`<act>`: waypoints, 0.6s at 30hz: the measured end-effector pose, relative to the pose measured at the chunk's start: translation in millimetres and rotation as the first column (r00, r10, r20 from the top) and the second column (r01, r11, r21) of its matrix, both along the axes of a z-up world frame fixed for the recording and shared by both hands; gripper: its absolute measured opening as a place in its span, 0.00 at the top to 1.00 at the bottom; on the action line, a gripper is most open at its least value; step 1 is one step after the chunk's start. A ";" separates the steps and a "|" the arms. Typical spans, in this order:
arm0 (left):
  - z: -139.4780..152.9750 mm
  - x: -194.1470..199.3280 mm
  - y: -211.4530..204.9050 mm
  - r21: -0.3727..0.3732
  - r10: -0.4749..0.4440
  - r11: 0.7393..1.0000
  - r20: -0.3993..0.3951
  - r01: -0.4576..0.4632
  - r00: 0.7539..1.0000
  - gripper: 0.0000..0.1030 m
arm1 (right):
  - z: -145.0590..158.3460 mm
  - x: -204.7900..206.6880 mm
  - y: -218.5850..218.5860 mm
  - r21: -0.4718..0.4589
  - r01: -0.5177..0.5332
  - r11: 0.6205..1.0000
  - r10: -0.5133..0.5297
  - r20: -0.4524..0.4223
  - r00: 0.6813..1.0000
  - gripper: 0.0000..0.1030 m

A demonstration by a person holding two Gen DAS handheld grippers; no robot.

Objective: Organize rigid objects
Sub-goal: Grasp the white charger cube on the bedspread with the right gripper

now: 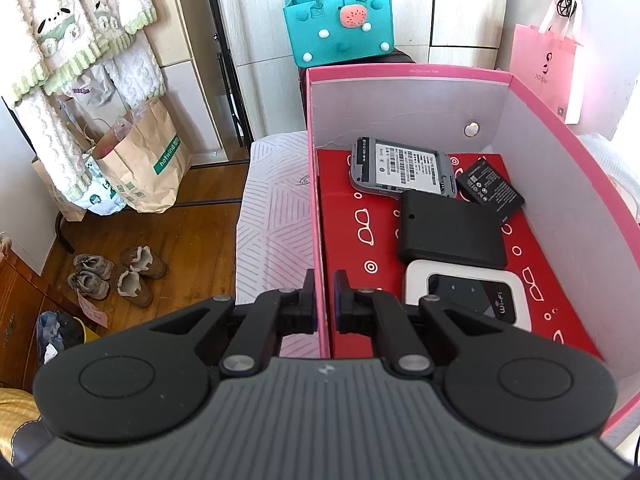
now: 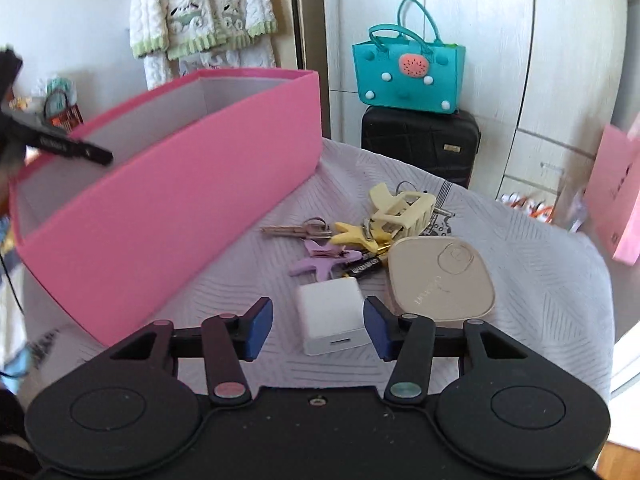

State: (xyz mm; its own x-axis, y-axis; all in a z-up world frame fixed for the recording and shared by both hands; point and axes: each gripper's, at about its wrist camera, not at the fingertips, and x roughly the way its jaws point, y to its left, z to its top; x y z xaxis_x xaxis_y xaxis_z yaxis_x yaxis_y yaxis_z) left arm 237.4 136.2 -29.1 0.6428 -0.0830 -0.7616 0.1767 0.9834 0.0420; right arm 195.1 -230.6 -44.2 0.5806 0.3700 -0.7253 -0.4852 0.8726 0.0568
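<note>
My left gripper (image 1: 324,300) is shut on the near left wall of the pink box (image 1: 560,184). Inside the box lie a grey labelled device (image 1: 402,170), a black battery (image 1: 490,188), a flat black cover (image 1: 450,232) and a white Wi-Fi router (image 1: 464,300). My right gripper (image 2: 318,328) stands open over the cloth, with a white charger block (image 2: 330,316) between its fingers; the pads are not pressing it. Beyond the charger lie a beige compact (image 2: 440,280), keys (image 2: 296,231), a purple clip (image 2: 320,260), a yellow clip (image 2: 356,234) and a cream claw clip (image 2: 400,204).
The pink box (image 2: 168,216) stands left of the pile on a white patterned cover (image 2: 540,280). Behind it are a teal bag (image 2: 408,76) on a black suitcase (image 2: 420,148), and a pink paper bag (image 1: 548,68). Paper bags (image 1: 148,160) and shoes (image 1: 116,276) sit on the wooden floor.
</note>
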 end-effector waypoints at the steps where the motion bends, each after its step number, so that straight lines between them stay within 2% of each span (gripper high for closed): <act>1: 0.0 -0.1 -0.5 0.001 -0.002 1.000 0.000 0.002 1.000 0.94 | -1.5 1.3 -0.8 -0.007 -0.001 1.000 0.002 0.008 1.000 0.46; 8: -0.6 0.2 -0.9 -0.007 0.002 1.000 -0.001 -0.002 1.000 0.94 | -11.9 7.1 -0.3 -0.043 0.018 0.999 -0.019 -0.014 1.000 0.46; 10: -0.7 0.2 -1.1 -0.001 0.001 1.000 0.000 -0.001 1.000 0.94 | -12.6 4.3 1.9 -0.064 0.022 0.998 -0.023 -0.011 1.000 0.50; 13: -1.0 0.4 -1.2 -0.002 0.001 1.000 0.000 -0.001 1.000 0.94 | -8.3 -2.8 6.5 -0.085 0.049 0.995 -0.050 -0.009 0.999 0.50; 17: -1.1 0.9 -0.1 -0.020 0.006 1.000 0.000 -0.006 1.000 0.94 | -8.8 2.0 5.8 -0.024 0.128 0.991 -0.130 -0.143 0.981 0.49; 18: -1.1 1.3 0.5 -0.028 0.009 1.000 -0.001 -0.009 1.000 0.94 | -7.7 1.4 8.3 -0.034 0.131 0.991 -0.134 -0.131 0.982 0.49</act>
State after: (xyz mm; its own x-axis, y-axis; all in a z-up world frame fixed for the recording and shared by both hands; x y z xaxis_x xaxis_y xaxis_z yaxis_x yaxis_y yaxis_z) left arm 238.7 136.7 -30.2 0.6428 -0.0985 -0.7597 0.1679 0.9857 0.0142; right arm 196.5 -222.4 -52.0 0.5216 0.2771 -0.8069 -0.3547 0.9306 0.0903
